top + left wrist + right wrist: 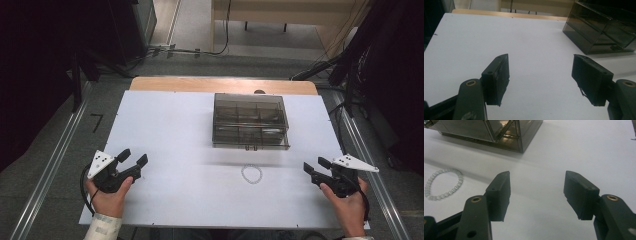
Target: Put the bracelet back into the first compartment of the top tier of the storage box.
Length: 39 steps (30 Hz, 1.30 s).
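At the table's [165, 125] left edge the left gripper [134, 161] rested low in the person's hand, its jaws spread wide with nothing between them, pointing up the bare white top toward the box [250, 120]. That smoky, lidded box, split into compartments, sat at the middle of the far half, its long side running across the table. Just in front of it, apart from its front wall, lay a bracelet [251, 173] of pale beads, flat in a closed ring. At the right edge the right gripper [315, 166] also stood open and empty. In the right gripper view the bracelet [443, 184] lay ahead and to the left of the jaws, so the right gripper looked the nearer and the likelier to take it
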Each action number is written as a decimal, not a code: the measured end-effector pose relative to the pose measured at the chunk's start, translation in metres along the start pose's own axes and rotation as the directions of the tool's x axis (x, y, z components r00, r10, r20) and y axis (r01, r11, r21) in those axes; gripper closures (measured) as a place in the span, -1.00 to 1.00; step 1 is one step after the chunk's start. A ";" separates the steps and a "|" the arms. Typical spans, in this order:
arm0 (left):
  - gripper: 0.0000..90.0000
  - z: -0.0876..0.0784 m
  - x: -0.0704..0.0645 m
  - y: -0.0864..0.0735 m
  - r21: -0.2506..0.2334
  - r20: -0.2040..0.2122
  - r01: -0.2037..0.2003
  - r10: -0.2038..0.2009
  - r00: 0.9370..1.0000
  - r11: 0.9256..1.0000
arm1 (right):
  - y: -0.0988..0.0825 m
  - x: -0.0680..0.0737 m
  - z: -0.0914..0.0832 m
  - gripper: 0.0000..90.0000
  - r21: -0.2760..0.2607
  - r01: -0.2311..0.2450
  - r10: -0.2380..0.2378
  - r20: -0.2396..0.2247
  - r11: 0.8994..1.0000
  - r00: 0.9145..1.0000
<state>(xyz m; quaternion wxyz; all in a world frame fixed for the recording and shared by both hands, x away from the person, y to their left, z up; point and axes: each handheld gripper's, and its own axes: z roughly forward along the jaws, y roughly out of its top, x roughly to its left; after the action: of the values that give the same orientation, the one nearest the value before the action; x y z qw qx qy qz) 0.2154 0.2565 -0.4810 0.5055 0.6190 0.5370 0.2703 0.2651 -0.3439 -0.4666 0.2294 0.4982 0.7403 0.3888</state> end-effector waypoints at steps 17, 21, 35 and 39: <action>-0.26 -0.001 -0.001 0.000 -0.008 0.017 -0.003 0.003 1.000 1.000 | 0.001 0.011 0.004 -0.18 0.017 0.029 -0.028 -0.028 0.999 0.999; -0.27 -0.001 -0.002 0.000 -0.009 0.018 -0.004 0.005 1.000 1.000 | 0.002 0.015 0.006 -0.18 0.020 0.037 -0.036 -0.038 0.999 0.999; -0.26 -0.002 -0.002 0.000 -0.007 0.021 -0.008 0.008 1.000 1.000 | 0.003 0.026 0.011 -0.18 0.032 0.066 -0.064 -0.059 0.997 0.996; -0.26 -0.002 -0.002 0.000 -0.008 0.024 -0.006 0.006 1.000 1.000 | 0.004 0.029 0.013 -0.18 0.036 0.071 -0.068 -0.064 0.997 0.996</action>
<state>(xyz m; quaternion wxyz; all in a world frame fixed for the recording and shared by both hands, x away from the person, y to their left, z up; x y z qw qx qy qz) 0.2136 0.2552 -0.4800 0.5133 0.6218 0.5280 0.2665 0.2653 -0.3122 -0.4702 0.2096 0.4640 0.7713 0.3819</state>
